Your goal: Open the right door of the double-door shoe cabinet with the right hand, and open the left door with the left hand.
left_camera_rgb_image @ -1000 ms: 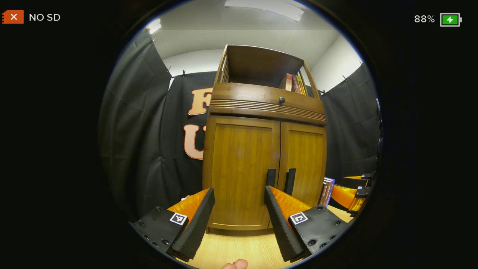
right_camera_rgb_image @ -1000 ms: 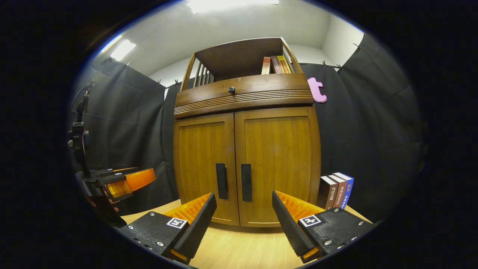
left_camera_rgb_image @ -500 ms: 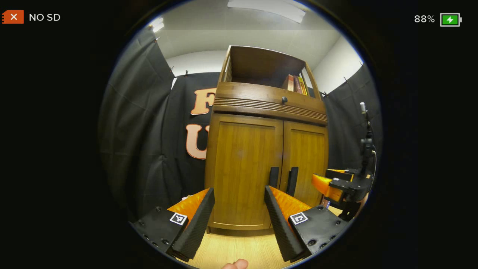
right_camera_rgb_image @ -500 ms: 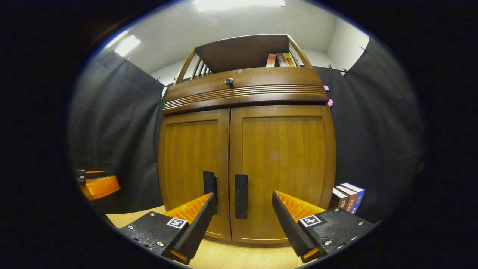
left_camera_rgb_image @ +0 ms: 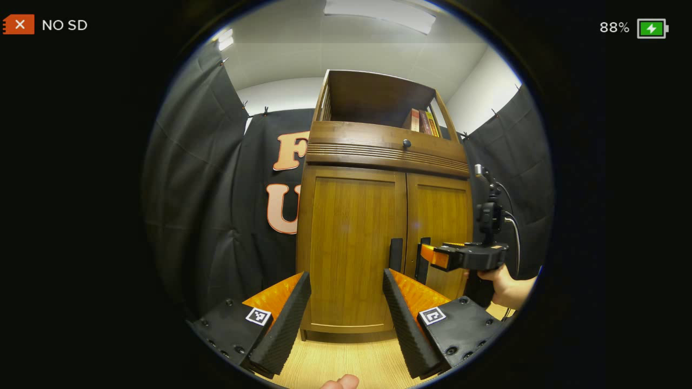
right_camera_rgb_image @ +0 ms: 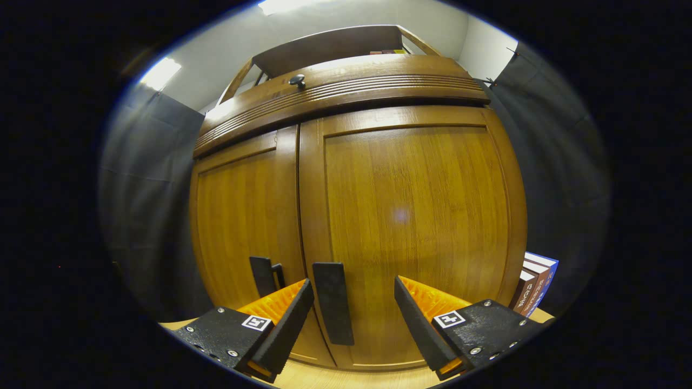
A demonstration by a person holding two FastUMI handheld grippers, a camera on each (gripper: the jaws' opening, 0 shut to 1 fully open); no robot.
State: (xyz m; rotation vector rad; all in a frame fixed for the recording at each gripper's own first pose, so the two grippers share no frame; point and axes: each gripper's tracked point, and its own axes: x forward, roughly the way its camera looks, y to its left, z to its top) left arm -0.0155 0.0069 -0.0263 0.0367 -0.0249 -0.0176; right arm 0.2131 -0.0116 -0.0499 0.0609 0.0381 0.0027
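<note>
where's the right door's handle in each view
left gripper view: the right door handle is right of centre, beside the left door's handle, with the right gripper at it.
right gripper view: low centre, between that gripper's own open fingers.
shared landmark: the drawer knob above the doors.
</note>
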